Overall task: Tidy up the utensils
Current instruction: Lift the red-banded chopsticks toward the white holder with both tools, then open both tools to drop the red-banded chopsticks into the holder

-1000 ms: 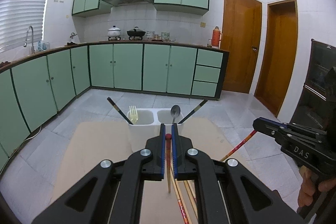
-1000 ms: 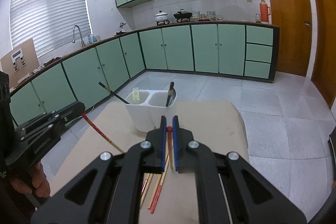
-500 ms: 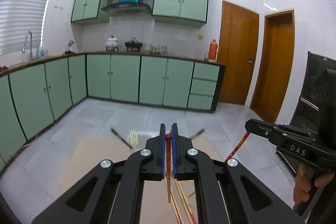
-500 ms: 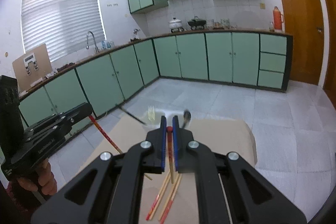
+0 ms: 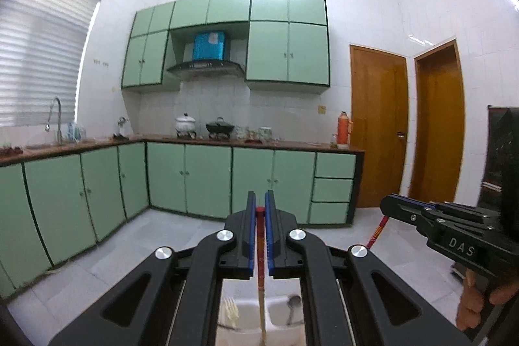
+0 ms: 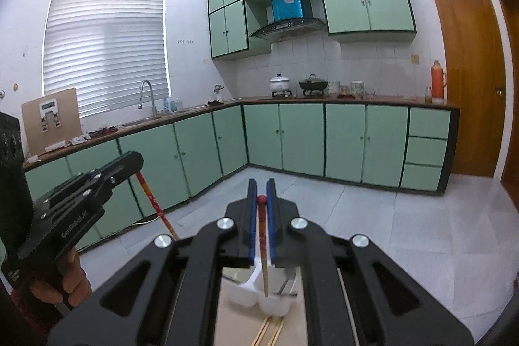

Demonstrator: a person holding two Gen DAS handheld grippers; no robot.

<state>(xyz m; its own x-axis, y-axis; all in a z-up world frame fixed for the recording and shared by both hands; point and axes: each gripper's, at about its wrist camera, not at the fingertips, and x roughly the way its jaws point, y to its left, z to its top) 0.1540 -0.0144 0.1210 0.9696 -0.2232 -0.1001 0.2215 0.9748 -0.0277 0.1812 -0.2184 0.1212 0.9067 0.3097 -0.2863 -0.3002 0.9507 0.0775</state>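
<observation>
Green-cabinet kitchen behind. Both tools raised since a second ago, now above white holder (image 6: 259,297) on bench. Left tool (image 5: 260,209) clamps chopstick (image 5: 260,265); right tool (image 6: 261,193) clamps second chopstick (image 6: 263,248), tips hanging over compartments. Likely next: lower, release.

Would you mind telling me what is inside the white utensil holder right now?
The white utensil holder has a pale fork in its left compartment and a metal spoon in its right one. The grippers' black frames cover the outer edges, so anything else there is hidden.
</observation>
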